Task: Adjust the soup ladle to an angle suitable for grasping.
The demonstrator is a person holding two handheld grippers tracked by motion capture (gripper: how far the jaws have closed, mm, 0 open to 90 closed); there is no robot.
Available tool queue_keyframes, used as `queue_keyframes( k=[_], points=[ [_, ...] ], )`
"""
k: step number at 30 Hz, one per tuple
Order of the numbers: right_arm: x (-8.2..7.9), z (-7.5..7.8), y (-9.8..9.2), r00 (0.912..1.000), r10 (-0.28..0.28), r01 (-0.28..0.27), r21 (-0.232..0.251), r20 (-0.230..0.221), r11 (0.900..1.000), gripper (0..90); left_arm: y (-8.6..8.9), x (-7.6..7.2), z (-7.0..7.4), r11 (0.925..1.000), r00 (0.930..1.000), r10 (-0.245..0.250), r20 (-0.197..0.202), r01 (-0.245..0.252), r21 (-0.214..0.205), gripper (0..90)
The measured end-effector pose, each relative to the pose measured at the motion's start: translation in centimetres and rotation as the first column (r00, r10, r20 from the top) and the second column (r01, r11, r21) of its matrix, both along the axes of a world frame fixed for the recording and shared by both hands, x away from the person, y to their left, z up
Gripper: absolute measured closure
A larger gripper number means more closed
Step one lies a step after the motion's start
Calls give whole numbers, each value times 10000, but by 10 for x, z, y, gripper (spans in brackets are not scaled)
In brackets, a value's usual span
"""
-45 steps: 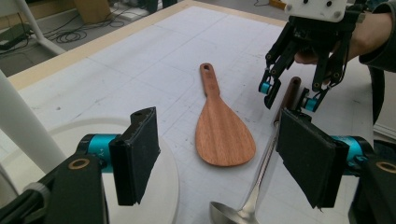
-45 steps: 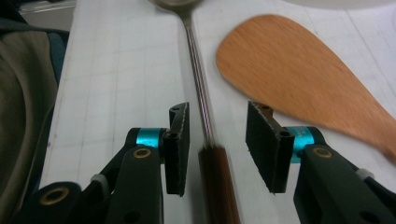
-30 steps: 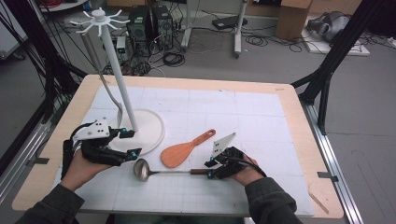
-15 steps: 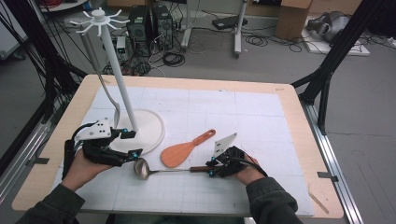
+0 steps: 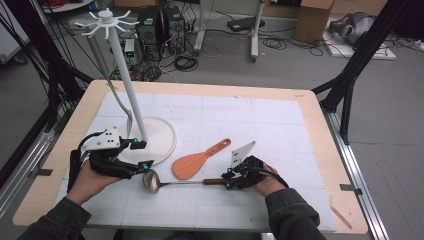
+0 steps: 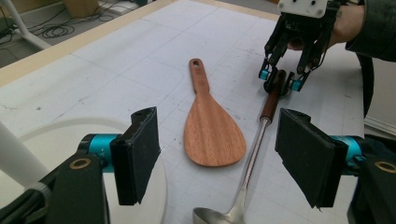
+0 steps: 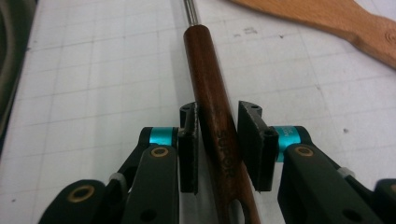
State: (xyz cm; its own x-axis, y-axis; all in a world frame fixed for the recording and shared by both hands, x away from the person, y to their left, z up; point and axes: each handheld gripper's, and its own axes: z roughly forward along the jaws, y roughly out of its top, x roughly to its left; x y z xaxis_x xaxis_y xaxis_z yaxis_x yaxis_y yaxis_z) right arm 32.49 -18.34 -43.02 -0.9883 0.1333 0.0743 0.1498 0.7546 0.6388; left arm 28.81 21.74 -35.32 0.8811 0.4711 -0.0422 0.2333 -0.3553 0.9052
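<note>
A steel ladle (image 5: pixel 180 183) with a dark wooden handle (image 7: pixel 210 84) lies on the white mat, bowl to the left. My right gripper (image 5: pixel 227 179) straddles the handle's end. Its jaws have just been closing, and the pads (image 7: pixel 189 149) stand close on either side with a thin slit left. The left gripper view shows this gripper (image 6: pixel 280 80) over the handle too. A wooden spatula (image 5: pixel 192 164) lies just beyond the ladle. My left gripper (image 5: pixel 141 155) is open by the ladle's bowl, with nothing between its pads (image 6: pixel 140 154).
A white hook stand (image 5: pixel 125 75) rises from a round base (image 5: pixel 165 135) at the mat's left, right beside my left gripper. The mat's far half and right side are bare. Past the wooden table edge (image 5: pixel 320 120) are cables and frame legs.
</note>
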Motion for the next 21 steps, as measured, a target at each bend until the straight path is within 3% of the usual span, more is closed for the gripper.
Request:
queue_keyframes(
  k=[5, 21],
  points=[
    [1, 13, 2, 10000, 80, -82, 349, 45, 9994, 714, -3, 1, -1, 9999, 9999, -112, -41, 112, 57, 308],
    [4, 48, 27, 9955, 789, -805, 288, 519, 9963, 730, -26, 3, -7, 9937, 9939, -1017, -418, 1034, 422, 400]
  ],
)
